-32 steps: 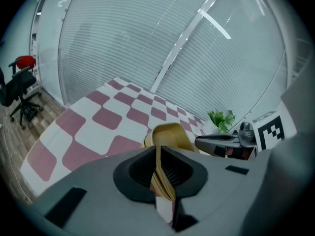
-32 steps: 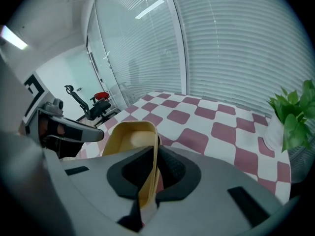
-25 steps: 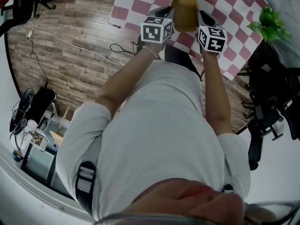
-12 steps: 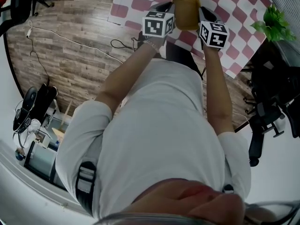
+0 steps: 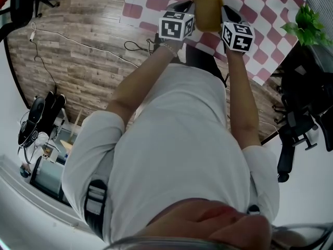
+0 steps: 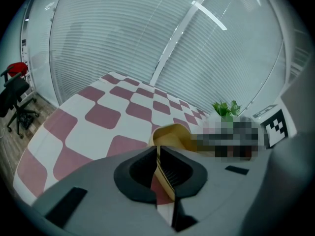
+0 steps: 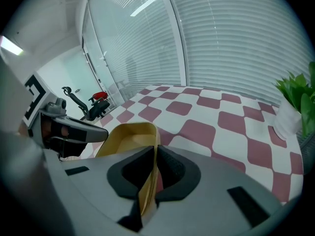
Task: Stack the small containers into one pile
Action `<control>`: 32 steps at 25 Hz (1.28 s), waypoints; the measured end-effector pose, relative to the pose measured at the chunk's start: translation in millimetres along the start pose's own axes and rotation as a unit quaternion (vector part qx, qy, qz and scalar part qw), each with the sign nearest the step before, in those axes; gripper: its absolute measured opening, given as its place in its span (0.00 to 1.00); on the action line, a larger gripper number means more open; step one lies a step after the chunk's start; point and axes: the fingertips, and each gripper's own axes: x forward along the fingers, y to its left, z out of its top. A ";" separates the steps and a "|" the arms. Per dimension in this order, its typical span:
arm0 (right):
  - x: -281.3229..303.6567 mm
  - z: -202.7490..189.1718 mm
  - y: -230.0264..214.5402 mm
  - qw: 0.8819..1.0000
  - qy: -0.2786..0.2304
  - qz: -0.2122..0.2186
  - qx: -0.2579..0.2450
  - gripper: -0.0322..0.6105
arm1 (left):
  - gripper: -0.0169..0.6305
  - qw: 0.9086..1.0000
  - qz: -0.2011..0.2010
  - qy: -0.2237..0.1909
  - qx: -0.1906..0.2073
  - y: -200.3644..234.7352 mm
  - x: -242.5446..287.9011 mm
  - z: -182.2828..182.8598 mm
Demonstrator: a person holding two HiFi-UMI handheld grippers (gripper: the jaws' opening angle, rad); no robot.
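A small yellow container (image 5: 207, 12) hangs over the red-and-white checked table (image 5: 255, 14), held from both sides. My left gripper (image 5: 190, 9) is shut on its left rim and my right gripper (image 5: 223, 13) on its right rim. In the left gripper view the container's (image 6: 173, 134) thin wall runs between the shut jaws of the left gripper (image 6: 158, 167). The right gripper view shows the same thing: the container (image 7: 129, 137) is pinched by its wall in the right gripper (image 7: 153, 170). No other small containers are visible.
The table (image 6: 98, 117) spreads ahead, with a green plant (image 5: 306, 26) at its right corner. Black office chairs (image 5: 296, 124) stand to the right. A cable (image 5: 78, 46) trails over the wooden floor on the left. Window blinds (image 7: 236, 43) lie beyond the table.
Both grippers and the yellow container have drifted slightly forward, farther over the table. The grip on both rims is unchanged.
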 end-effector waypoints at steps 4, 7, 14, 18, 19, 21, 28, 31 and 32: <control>-2.0 0.6 0.9 1.000 0.001 0.000 0.003 0.12 | 0.10 1.000 0.000 0.003 -0.002 0.1 -1.3 1.2; -8.4 3.3 4.5 1.000 -0.006 0.000 0.003 0.12 | 0.10 1.000 -0.002 -0.004 0.004 -2.3 -7.5 7.6; -24.2 16.7 5.6 1.000 -0.031 -0.006 0.004 0.12 | 0.10 0.999 -0.019 -0.026 0.034 -18.6 -23.6 31.9; -31.1 22.6 0.8 0.999 -0.042 -0.011 0.009 0.12 | 0.10 0.998 -0.029 -0.029 0.049 -31.1 -31.8 38.6; -33.5 25.7 0.2 0.999 -0.046 -0.012 0.008 0.12 | 0.10 0.998 -0.033 -0.031 0.054 -34.3 -34.3 40.5; -40.0 31.6 -0.6 0.998 -0.055 -0.014 0.006 0.12 | 0.10 0.997 -0.039 -0.034 0.062 -41.2 -39.4 44.0; -79.2 61.6 7.3 0.994 -0.109 -0.020 -0.002 0.12 | 0.10 0.991 -0.072 -0.061 0.097 -68.7 -65.0 64.1; -104.3 79.9 15.6 0.990 -0.142 -0.019 -0.008 0.12 | 0.10 0.984 -0.097 -0.085 0.123 -86.2 -81.7 79.2; -113.4 85.8 18.9 0.988 -0.153 -0.019 -0.010 0.12 | 0.10 0.981 -0.105 -0.092 0.136 -93.0 -87.8 83.7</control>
